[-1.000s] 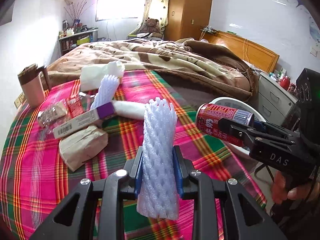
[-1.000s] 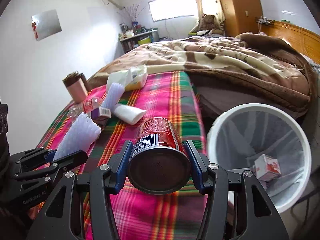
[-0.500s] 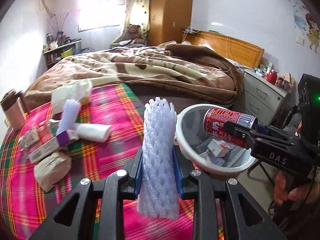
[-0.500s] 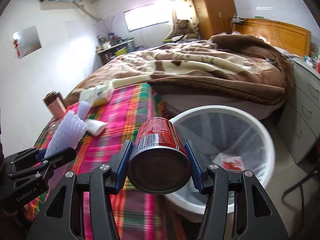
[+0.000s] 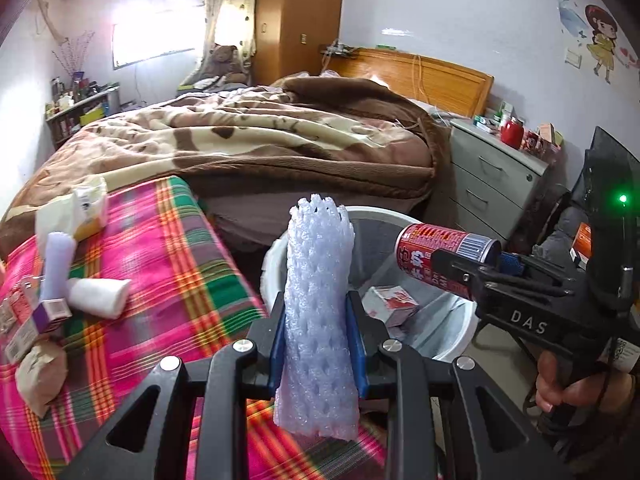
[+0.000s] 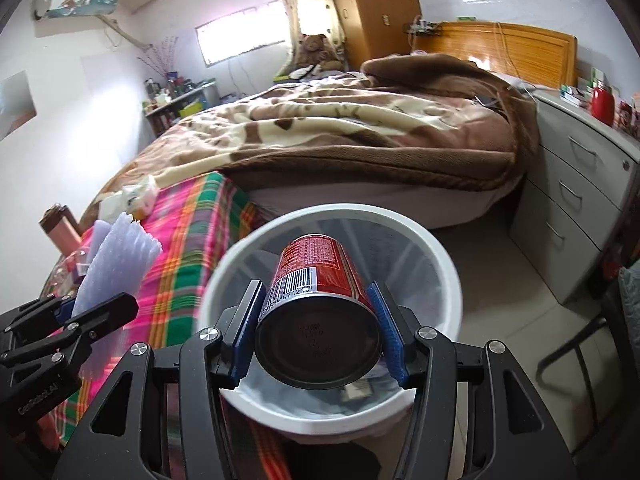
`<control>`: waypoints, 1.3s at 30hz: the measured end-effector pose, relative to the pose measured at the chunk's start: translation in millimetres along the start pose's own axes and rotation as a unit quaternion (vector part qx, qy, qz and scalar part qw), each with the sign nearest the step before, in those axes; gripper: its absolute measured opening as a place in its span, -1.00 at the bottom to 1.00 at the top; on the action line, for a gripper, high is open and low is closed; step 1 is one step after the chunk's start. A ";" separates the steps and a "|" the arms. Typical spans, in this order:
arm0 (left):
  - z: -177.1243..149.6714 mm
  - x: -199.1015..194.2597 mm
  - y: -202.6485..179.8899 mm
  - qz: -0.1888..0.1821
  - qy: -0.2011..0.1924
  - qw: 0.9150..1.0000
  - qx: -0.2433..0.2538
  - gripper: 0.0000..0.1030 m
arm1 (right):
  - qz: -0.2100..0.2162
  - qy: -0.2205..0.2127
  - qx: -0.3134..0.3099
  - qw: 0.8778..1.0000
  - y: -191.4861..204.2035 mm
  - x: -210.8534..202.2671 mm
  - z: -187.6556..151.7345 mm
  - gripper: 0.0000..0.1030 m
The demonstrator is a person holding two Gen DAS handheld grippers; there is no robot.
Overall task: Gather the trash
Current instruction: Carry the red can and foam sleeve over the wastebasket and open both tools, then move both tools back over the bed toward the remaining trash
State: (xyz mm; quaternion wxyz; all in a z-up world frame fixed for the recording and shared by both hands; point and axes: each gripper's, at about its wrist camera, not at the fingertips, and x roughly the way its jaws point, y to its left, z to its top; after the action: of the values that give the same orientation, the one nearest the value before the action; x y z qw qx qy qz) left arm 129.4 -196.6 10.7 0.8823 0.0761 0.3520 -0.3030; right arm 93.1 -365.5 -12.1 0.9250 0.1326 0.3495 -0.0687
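Trash is in both grippers at once. The right gripper [image 6: 318, 330] has a red can [image 6: 318, 300] clamped sideways between its blue pads [image 6: 385, 332], bottom end facing the camera, barcode up, and it hangs directly above the mouth of the white bin [image 6: 450, 276]. From the left wrist view the same can [image 5: 444, 262] pokes out over the bin's [image 5: 272, 256] far side, with the right gripper [image 5: 466, 276] shut around it and a hand [image 5: 576, 384] on the grip below.

The left gripper [image 5: 316, 340] is closed on a white foam net sleeve [image 5: 320, 304], held upright, squeezed in at the waist by the pads, its frilly top rising in front of the bin rim. In the right wrist view that sleeve [image 6: 116, 268] and the left gripper [image 6: 86, 312] sit off to the left, over the plaid cloth [image 6: 192, 240].

Inside the bin lies a small red-and-white carton [image 5: 392, 304]. On the plaid cloth [image 5: 168, 264], well apart from the bin, more litter waits: another foam sleeve [image 5: 58, 264], a white paper roll [image 5: 98, 298] touching it, a purple-ended box [image 5: 36, 324], a crumpled brown bag [image 5: 40, 374] and a white-and-yellow packet [image 5: 80, 210]. Behind is a bed under a brown blanket [image 5: 248, 140], with a grey drawer unit [image 5: 492, 188] beside it.
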 end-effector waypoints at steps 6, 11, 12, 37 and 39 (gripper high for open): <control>4.9 16.3 -12.3 -0.009 0.012 1.000 0.004 -0.45 | -0.018 0.013 0.001 1.000 -9.5 7.9 -0.6 0.06; 5.9 28.3 -19.3 -0.016 0.024 1.000 0.006 -0.45 | -0.026 0.023 -0.003 0.999 -13.4 13.4 -1.4 0.06; 6.0 30.8 -20.2 -0.018 0.026 0.999 0.005 -0.44 | -0.028 0.024 -0.003 0.999 -14.2 13.6 -1.7 0.06; -0.8 10.4 4.6 -0.005 0.012 1.000 -0.020 0.35 | -0.030 0.020 0.000 0.999 -5.1 9.3 1.4 0.21; -2.0 4.9 9.4 -0.001 0.006 1.000 -0.024 0.35 | -0.028 0.018 -0.001 0.999 -1.4 8.0 0.9 0.21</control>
State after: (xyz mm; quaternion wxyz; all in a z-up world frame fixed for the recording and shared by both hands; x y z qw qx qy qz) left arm 136.5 -190.8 5.2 0.8814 0.0562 0.3645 -0.2952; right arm 99.4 -367.5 -17.0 0.9165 0.1229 0.3694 -0.0923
